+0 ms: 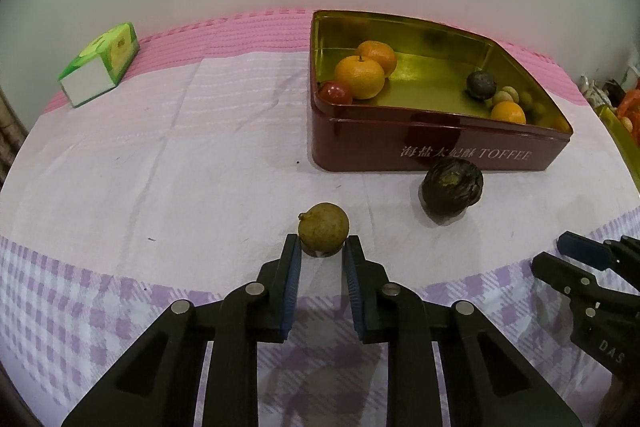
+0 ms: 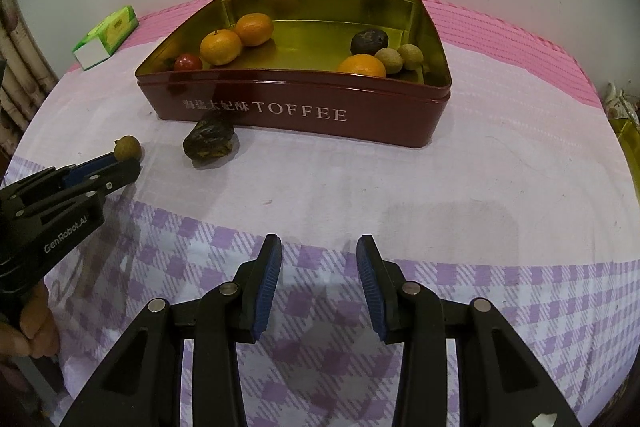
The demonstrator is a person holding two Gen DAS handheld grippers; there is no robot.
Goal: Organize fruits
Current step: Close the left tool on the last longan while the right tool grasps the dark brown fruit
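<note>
A small round tan fruit (image 1: 323,225) rests on the white cloth, and my left gripper (image 1: 323,247) is shut on its lower sides. The right wrist view shows the same fruit (image 2: 128,148) at the tips of the left gripper (image 2: 120,165). A dark wrinkled fruit (image 1: 451,189) lies in front of the red toffee tin (image 1: 440,115). Inside the tin (image 2: 300,77) are oranges (image 2: 221,47), a red fruit (image 2: 188,62), a dark fruit (image 2: 369,42) and small tan fruits (image 2: 390,60). My right gripper (image 2: 319,247) hangs open over the checked cloth, with nothing between its fingers.
A green tissue box (image 1: 100,63) lies at the far left on the pink mat. A person's hand (image 2: 28,331) holds the left gripper's handle. A second gold tin edge (image 1: 624,139) and clutter show at the far right. A wall stands behind the table.
</note>
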